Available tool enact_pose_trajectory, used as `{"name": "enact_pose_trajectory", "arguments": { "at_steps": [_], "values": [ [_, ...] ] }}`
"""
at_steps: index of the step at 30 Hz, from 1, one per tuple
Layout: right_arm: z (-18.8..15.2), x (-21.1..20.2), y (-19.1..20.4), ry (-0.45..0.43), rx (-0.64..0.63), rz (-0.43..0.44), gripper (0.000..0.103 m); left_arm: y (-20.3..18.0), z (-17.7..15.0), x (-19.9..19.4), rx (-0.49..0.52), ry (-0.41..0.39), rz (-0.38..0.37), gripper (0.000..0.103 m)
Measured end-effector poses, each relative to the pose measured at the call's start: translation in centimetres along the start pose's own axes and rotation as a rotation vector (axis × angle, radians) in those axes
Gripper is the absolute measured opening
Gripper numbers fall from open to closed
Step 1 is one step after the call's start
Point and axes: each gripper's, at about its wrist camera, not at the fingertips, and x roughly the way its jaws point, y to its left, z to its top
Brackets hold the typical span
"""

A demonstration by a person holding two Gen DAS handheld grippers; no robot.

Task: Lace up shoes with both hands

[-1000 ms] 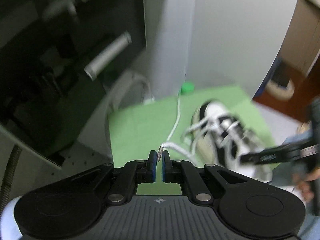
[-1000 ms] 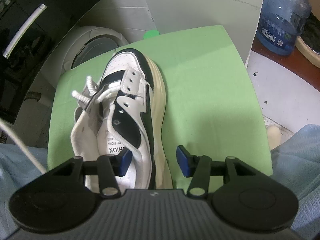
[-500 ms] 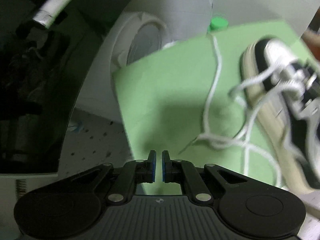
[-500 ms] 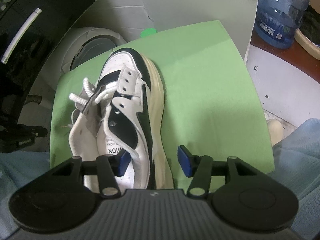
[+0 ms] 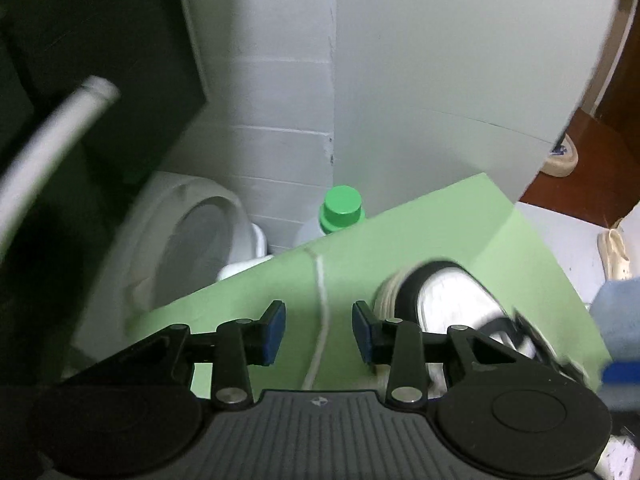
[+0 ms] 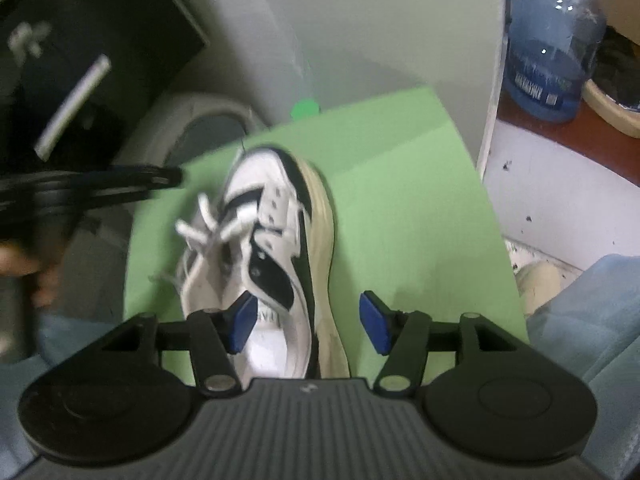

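While both grippers stand spread and hold nothing, one shoe [image 6: 280, 248] lies on the green mat [image 6: 400, 208], its heel between the right gripper [image 6: 308, 322] fingers. One loose lace [image 5: 322, 312] runs forward between the left gripper [image 5: 319, 332] fingers; the shoe's toe sits just right of them. Two crossed lace strands, perhaps more in the blur, show left of the tongue.
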Motion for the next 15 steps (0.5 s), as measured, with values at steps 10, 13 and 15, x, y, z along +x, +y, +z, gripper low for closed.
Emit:
{"name": "enact_pose_trajectory", "arguments": {
  "at_steps": [10,13,15],
  "values": [
    [0.8,-1.8,-0.7,-0.042,0.056,0.101,0.061,-0.4,1.7,6.5,0.016,0.075,0.001,0.023],
    [0.9,-2.0,-0.3,-0.045,0.048,0.115,0.061,-0.2,1.4,6.6,-0.004,0.088,-0.021,0.002],
    [1.1,-2.1,-0.3,-0.053,0.055,0.120,0.061,-0.2,1.2,4.6,0.002,0.042,-0.032,0.002]
  ]
}}
